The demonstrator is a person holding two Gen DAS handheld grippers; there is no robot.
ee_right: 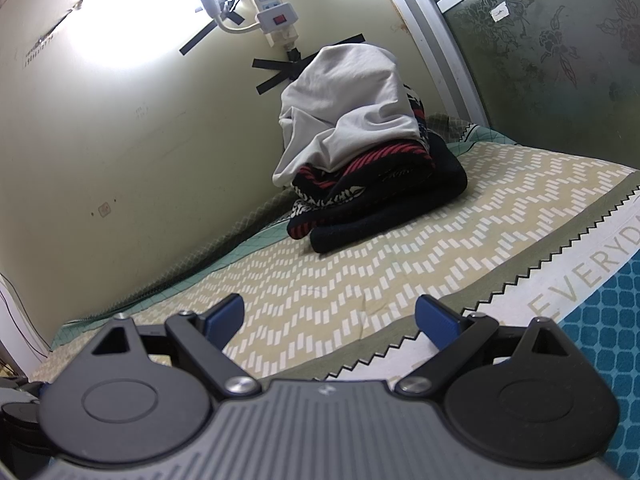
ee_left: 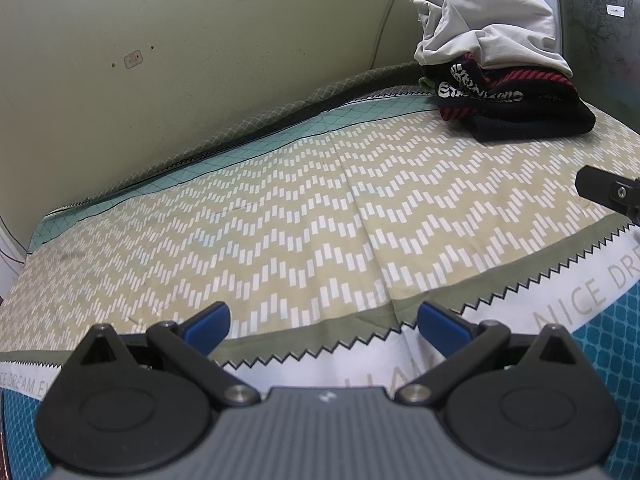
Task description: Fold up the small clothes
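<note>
Both my tongs hang low over the near edge of the bed, spread wide and holding nothing: the left tongs (ee_left: 324, 320) over the zigzag border of the bedsheet (ee_left: 280, 216), the right tongs (ee_right: 330, 320) likewise, a little nearer the clothes.

What I have to fold is a heap of clothes (ee_right: 360, 168) at the far corner of the bed, pushed against the wall (ee_right: 120, 140) and well apart from both tongs. It is a mound and not a laid-out piece, so no garment shows a clear heading. The dark roll at the bottom (ee_right: 384, 216) runs roughly along the wall line, its blunt end turned toward me. The grey garment (ee_right: 340, 112) on top is draped upright, its loose hem hanging on the side nearest the wall.

I judge the main risk is in the reach. If I pinch the grey cloth and pull, the red-and-black striped piece (ee_right: 372, 158) beneath may drag along, or the whole mound may tip. A bite too deep could catch two layers at once. Behind the heap a power strip (ee_right: 276, 12) and its cable hang on the wall; a high swing could snag them.
</note>
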